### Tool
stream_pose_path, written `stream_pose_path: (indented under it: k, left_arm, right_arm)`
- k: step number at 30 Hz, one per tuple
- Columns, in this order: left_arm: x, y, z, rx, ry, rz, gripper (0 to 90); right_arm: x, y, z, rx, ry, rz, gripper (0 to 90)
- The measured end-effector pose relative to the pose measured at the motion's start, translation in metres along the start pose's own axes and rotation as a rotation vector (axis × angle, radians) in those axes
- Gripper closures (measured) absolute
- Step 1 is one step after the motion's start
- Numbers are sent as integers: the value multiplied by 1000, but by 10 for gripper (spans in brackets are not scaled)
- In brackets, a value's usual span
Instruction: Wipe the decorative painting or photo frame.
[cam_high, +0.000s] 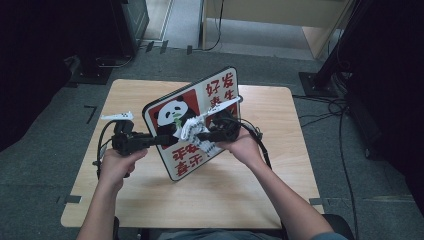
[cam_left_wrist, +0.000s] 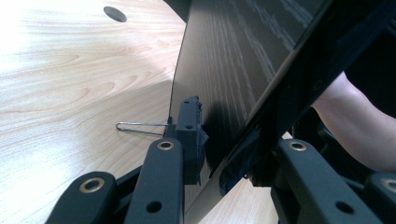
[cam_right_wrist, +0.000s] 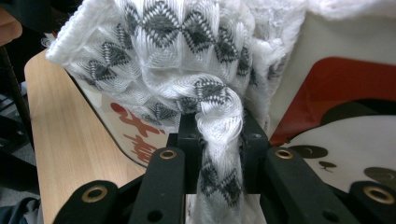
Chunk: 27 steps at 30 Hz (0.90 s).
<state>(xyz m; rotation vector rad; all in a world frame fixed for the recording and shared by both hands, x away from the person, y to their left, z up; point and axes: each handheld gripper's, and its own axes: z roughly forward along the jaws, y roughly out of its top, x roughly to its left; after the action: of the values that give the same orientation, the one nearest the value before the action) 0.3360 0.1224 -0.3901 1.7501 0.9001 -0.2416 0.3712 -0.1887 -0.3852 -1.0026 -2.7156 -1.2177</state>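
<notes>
Panda board (cam_high: 192, 122) is standing tilted on the table (cam_high: 150, 200) in the high view, left gripper (cam_high: 162, 140) clamping its left edge. Left gripper view: jaws are pinching the board (cam_left_wrist: 224, 60). Right gripper view: jaws are gripping the cloth (cam_right_wrist: 187, 60) against its face.

Lab-like recording room; small wooden table (cam_high: 150, 195) on grey carpet (cam_high: 45, 165); black stands (cam_high: 322, 75); loose cables (cam_high: 340, 107).

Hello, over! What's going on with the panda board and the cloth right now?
Left gripper clamped on panda board edge, board tilted up off table. Right gripper shut on white knitted cloth, cloth against board face. Nothing in the way.
</notes>
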Motion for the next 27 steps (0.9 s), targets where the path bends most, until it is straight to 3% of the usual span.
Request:
stream_pose_path:
  k: [27]
  left_arm:
    - [0,0,1,5,-4,3,714]
  right_arm:
    - [-1,-25,19,41,-6,14,756]
